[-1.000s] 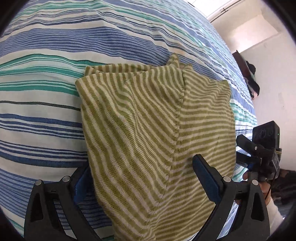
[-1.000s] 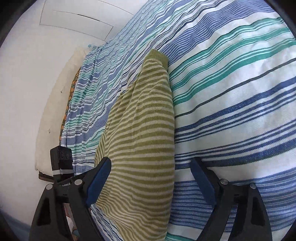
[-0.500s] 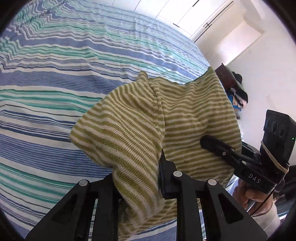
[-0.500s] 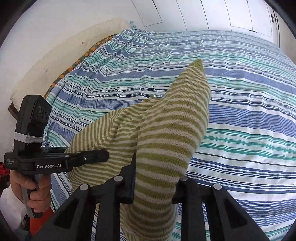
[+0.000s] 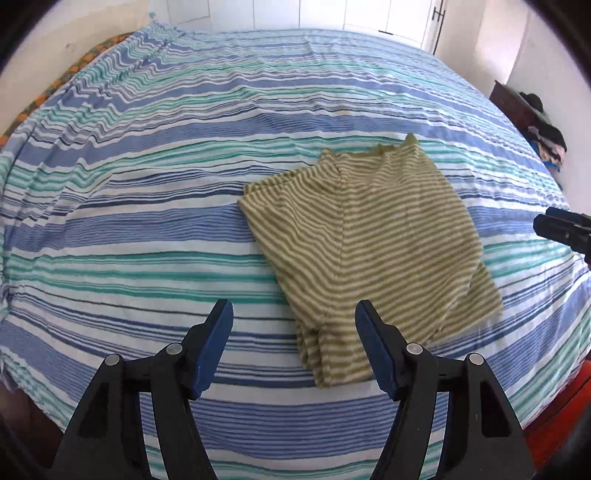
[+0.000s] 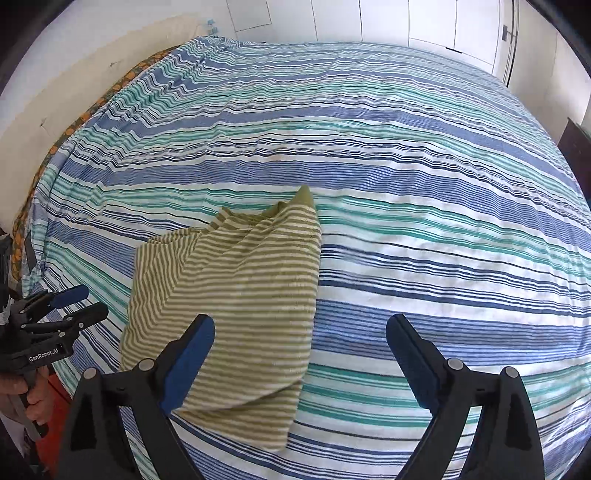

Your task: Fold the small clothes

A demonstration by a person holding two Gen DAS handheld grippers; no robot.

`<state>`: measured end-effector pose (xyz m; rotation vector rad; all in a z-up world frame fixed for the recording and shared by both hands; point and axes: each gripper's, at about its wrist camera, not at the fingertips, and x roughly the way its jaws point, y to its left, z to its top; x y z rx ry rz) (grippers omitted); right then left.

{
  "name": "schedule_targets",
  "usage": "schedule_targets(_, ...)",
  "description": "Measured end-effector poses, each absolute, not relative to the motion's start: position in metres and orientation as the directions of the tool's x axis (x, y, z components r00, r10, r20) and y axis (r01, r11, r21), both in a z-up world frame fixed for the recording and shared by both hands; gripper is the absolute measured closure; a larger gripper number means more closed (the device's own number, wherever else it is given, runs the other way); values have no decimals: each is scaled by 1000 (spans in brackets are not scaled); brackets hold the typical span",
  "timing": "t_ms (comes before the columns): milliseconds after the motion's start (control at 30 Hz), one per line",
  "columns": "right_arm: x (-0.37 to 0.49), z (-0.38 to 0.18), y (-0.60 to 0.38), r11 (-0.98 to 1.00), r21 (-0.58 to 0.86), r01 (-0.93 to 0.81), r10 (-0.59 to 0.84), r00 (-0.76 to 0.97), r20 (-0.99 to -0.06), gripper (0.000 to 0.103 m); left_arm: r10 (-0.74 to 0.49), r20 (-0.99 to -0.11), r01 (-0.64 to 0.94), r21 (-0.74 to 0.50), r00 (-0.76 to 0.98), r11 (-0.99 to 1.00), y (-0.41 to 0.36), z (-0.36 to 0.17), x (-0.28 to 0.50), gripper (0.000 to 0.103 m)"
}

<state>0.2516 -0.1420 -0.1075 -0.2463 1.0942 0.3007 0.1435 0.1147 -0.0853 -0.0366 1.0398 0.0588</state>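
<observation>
Striped shirt [image 5: 373, 236] lies folded on the striped bedsheet [image 5: 147, 221].
Left gripper [image 5: 294, 350] and right gripper [image 6: 300, 362] both hover above it, fingers spread, holding nothing.

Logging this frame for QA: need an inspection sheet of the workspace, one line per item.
Surface: striped bedspread, blue, teal and white, lightly wrinkled, covering the whole bed.
Job's things: olive striped garment lying folded on the bedspread, collar corner pointing to the far side; nothing grips it.
Clutter: nothing seen on the bed.
Grippers: left tool open, above the bedspread by the garment's near edge; right tool open, one finger over the garment's near end.
Cables: nothing seen.
Surroundings: white closet doors beyond the bed; pile of dark clothes on furniture at the right; red floor.
</observation>
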Motion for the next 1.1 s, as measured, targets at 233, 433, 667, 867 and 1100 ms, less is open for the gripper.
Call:
schedule_targets(233, 118, -95, -170, 939, -96, -330, 86, 496, -864, 5, 268, -703, -147, 229, 659, 962, 67, -43, 27, 1)
schedule_targets(433, 45, -81, -150, 934, -85, -346, 118, 526, -842, 0, 362, -686, -232, 278, 631, 932, 51, -8, -6, 1)
schedule_targets(667, 10, -55, -125, 897, -191, -398, 76, 566, -821, 0, 230, -784, -182, 151, 577, 972, 54, 9, -9, 1)
schedule_targets(867, -8, -37, -112, 888, -197, -415, 82, 564, -821, 0, 227, -795, -189, 144, 563, 971, 49, 16, -23, 1)
schedule_targets(1100, -19, -36, -103, 878, -211, -429, 63, 540, -839, 0, 221, -802, -171, 150, 554, 974, 41, 18, -29, 1)
